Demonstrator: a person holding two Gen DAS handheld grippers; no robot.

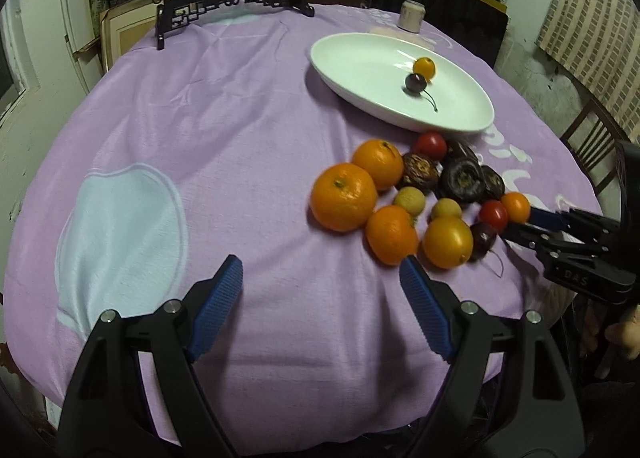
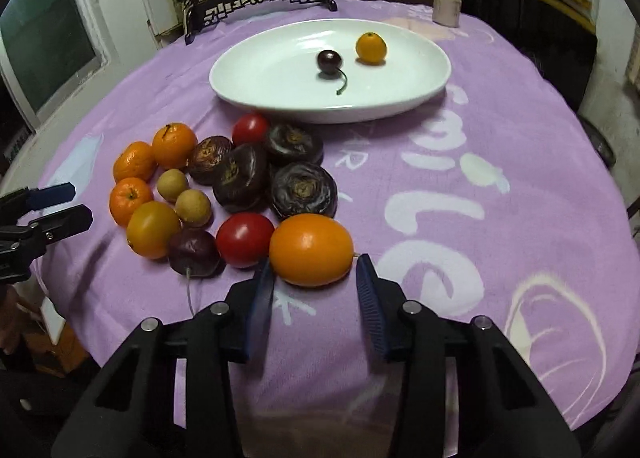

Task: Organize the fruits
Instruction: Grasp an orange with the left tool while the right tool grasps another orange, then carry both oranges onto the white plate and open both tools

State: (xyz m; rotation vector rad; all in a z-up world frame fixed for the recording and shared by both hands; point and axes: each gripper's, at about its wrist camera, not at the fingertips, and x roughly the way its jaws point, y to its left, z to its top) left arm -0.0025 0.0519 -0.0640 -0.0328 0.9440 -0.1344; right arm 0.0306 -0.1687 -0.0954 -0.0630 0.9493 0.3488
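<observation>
A heap of fruit lies on the purple cloth: mandarins [image 1: 344,196], red tomatoes [image 2: 245,239], dark wrinkled fruits [image 2: 303,188], small tan ones [image 2: 193,207] and a cherry [image 2: 193,252]. In the right wrist view, my right gripper [image 2: 314,270] has its blue pads against both sides of an orange oval fruit [image 2: 311,248] at the heap's near right corner; the fruit rests on the cloth. My left gripper [image 1: 320,270] hangs open over bare cloth, its right finger close to a mandarin [image 1: 390,234]. The white oval plate [image 1: 360,58] behind holds a dark cherry [image 1: 415,82] and a small yellow fruit [image 1: 424,67].
A pale can [image 1: 412,16] stands behind the plate. A black carved stand [image 1: 232,6] with a round picture sits at the table's far edge. A wooden chair [image 1: 592,146] is off the right side. The round table's near edge drops away just below both grippers.
</observation>
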